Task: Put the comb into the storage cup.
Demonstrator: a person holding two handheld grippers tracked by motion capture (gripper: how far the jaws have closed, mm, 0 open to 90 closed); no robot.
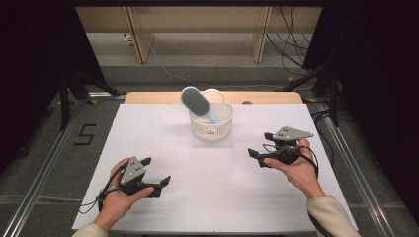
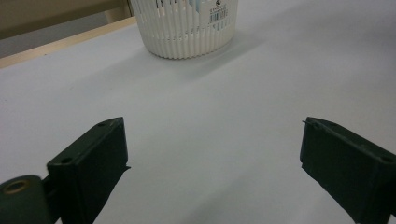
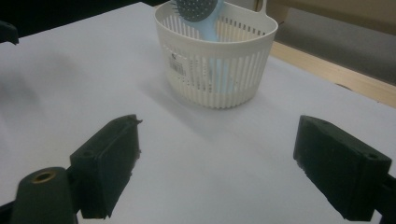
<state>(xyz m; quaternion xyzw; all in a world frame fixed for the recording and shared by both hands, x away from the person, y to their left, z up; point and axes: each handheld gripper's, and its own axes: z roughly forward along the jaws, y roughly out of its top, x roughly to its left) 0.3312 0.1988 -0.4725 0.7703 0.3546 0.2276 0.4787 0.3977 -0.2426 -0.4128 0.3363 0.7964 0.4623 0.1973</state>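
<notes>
1. Two grippers sat low over the white table (image 1: 163, 148), one in each of the person's hands, both well short of the basket (image 1: 211, 121).
2. Basket: white slotted plastic, standing upright near the far edge of the table, midway across. It held a light blue hairbrush (image 1: 197, 104), handle down inside, bristled head leaning out over the rim toward the left in the high view.
3. Handling, as I judged it: the brush looked light and stiff, hard plastic, likely a little slick on the handle. The head stood clear of the rim, so the neck just below it seemed the easiest place to take hold; the bristle face would give poor purchase.
4. The basket also looked light and might tip or slide if the brush dragged on its wall; steadying the rim with the other gripper seemed wise.
5. Left gripper (image 1: 157, 174): jaws spread wide, nothing between them but bare table, touching nothing. Its own view faced the basket's lower wall.
6. Right gripper (image 1: 262, 149): jaws likewise wide apart and empty, clear of the table surface as far as I could tell, aimed at the basket and brush handle.
</notes>
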